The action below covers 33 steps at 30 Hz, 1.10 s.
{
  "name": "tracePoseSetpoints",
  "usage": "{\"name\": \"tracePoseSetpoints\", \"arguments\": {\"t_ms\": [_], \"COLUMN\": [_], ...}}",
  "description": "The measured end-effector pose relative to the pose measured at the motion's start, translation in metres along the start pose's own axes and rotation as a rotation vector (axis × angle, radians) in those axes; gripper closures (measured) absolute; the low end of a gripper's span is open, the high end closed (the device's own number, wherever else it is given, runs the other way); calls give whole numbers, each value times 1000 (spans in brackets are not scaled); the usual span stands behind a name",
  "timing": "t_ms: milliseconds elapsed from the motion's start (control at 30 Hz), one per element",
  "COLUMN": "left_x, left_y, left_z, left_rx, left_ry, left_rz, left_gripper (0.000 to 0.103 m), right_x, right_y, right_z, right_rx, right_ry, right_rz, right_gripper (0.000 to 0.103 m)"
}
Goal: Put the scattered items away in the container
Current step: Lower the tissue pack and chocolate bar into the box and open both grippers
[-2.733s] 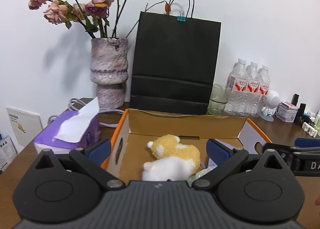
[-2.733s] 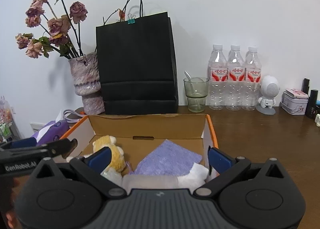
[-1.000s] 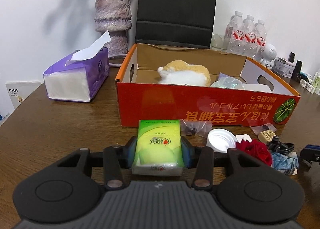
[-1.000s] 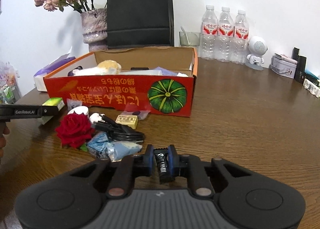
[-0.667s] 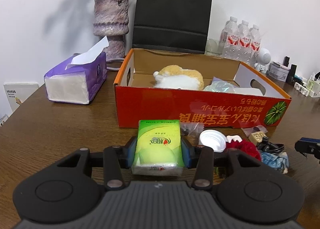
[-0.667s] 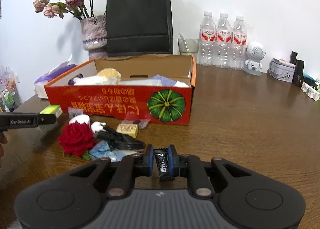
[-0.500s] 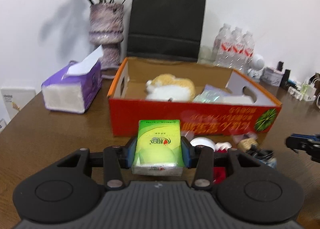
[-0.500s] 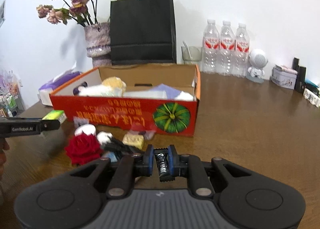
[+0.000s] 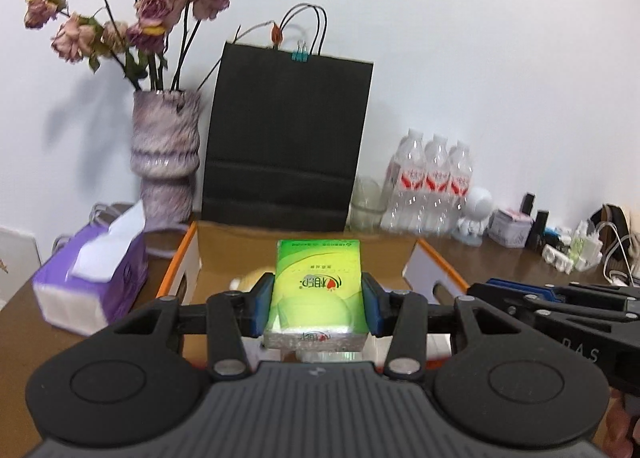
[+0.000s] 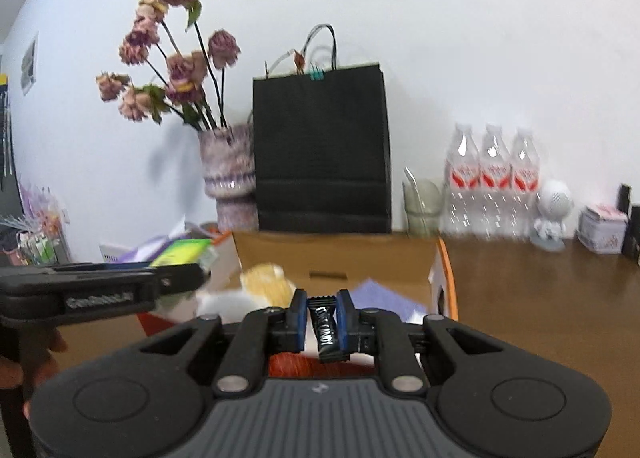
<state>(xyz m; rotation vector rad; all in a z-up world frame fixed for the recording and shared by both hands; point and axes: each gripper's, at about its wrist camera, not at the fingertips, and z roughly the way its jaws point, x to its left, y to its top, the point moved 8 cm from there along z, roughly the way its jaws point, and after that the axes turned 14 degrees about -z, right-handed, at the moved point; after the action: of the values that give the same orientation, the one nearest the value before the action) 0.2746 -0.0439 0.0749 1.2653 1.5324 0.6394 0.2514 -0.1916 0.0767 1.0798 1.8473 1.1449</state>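
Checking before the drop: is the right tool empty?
No, the right tool is shut on a black candy wrapper held between its blue pads.

Cardboard box (image 9: 304, 236) at the centre of the table (image 10: 540, 298). Behind it, against the wall: paper bag (image 9: 286, 141) in the middle, vase (image 9: 166, 155) to its left, glass (image 10: 422, 201) and three water bottles (image 10: 494, 181) to its right. Tissue box (image 9: 94, 278) left of the cardboard box. Inside the box: plush toy (image 10: 266, 284) at left, cloth (image 10: 384, 300) at right. Tissue pack (image 9: 318, 294) and candy bar (image 10: 326, 330) held before the box's near side, tissue pack to the left.
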Motion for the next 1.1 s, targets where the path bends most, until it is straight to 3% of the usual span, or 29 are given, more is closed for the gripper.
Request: {"name": "tracePoseSetpoints", "arguments": {"t_ms": [167,300,533,900,967,1000,1033,1067,1100], "left_x": [6,14,24,27,28,29,30,32,33], "left_y": [14,17,4,-6,-6,-6,-6,-5,-3], "left_z": [23,49,80,86,87,87,87,86,84], "left_rx": [-34,-16,42,65,68,70,67,54,39], "left_ry": [28,42,72,106,123,134,147,168,191], "left_rz": [-34,-71,-55,-40,-35,-32,-29,-23,-16], "left_gripper": [58,58,58,56,45,17,0,0,0], "right_x": [-13,-24,-35,-32,-32,-32,-32,-32,-32], "right_y": [24,31,9,3,2,1,0,-2,-3], "right_z": [22,45,82,86,87,88,90,92,93], "right_rx": [-31,-45,27,46,52,60,71,86,101], "right_ry": [-21,-32,-13,-24,-21,-16,-12,-9,-9], "right_rz": [27,52,69,52,52,54,56,60,66], "right_gripper": [89,89,89,89,88,87,78,42,17]}}
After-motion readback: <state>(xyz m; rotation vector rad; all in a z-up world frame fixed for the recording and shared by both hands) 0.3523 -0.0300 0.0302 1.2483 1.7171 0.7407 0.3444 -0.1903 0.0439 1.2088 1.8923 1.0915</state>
